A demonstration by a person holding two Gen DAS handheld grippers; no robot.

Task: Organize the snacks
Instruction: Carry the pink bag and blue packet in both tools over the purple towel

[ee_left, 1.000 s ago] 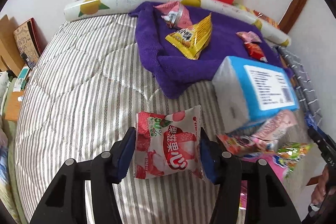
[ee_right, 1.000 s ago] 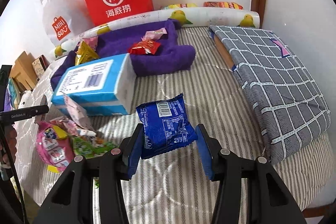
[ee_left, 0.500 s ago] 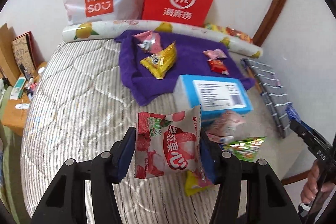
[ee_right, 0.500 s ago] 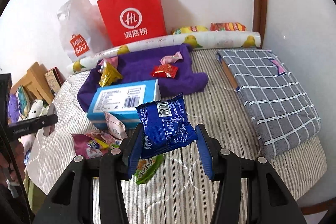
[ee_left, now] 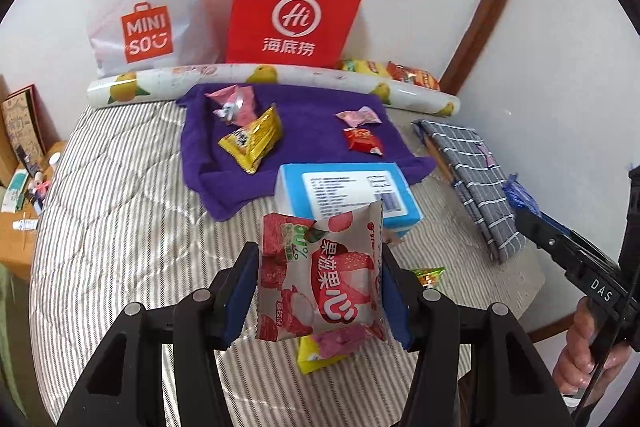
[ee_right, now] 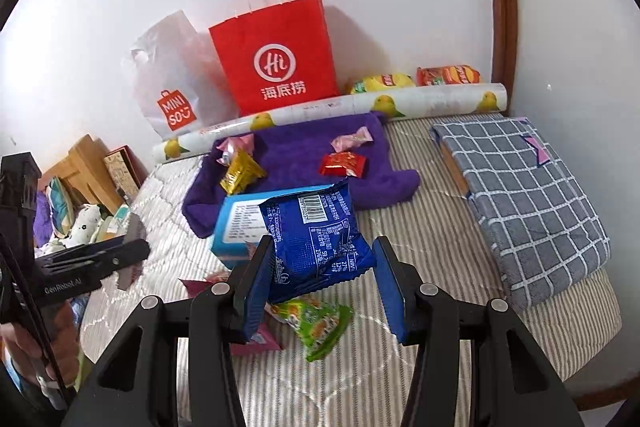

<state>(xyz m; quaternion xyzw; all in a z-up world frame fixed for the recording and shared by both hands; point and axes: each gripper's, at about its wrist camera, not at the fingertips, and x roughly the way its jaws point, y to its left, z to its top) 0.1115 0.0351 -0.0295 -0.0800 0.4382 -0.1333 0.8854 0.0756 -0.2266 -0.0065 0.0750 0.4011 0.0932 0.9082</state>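
My left gripper [ee_left: 320,291] is shut on a pink-and-white lychee snack packet [ee_left: 320,275], held above the striped bed. My right gripper [ee_right: 320,287] is shut on a blue snack packet [ee_right: 316,243], also held in the air. A purple towel [ee_left: 312,139] [ee_right: 304,163] lies at the back of the bed with a yellow packet [ee_left: 252,141], a pink packet [ee_left: 234,105], a small pink candy [ee_left: 358,117] and a red packet [ee_left: 362,141] on it. A blue tissue box [ee_left: 352,195] sits in front of the towel. Loose packets lie below the grippers, among them a green one [ee_right: 320,323].
A red paper bag [ee_left: 292,11] and a white Miniso bag [ee_left: 148,15] stand against the wall behind a lemon-print roll [ee_left: 272,79]. A folded grey checked cloth [ee_right: 528,195] lies on the bed's right side. A wooden bedside table [ee_left: 16,227] stands at the left.
Both grippers have risen and pulled back from the bed with their packets still held. The bags and wall now show more fully, and the bed looks smaller.
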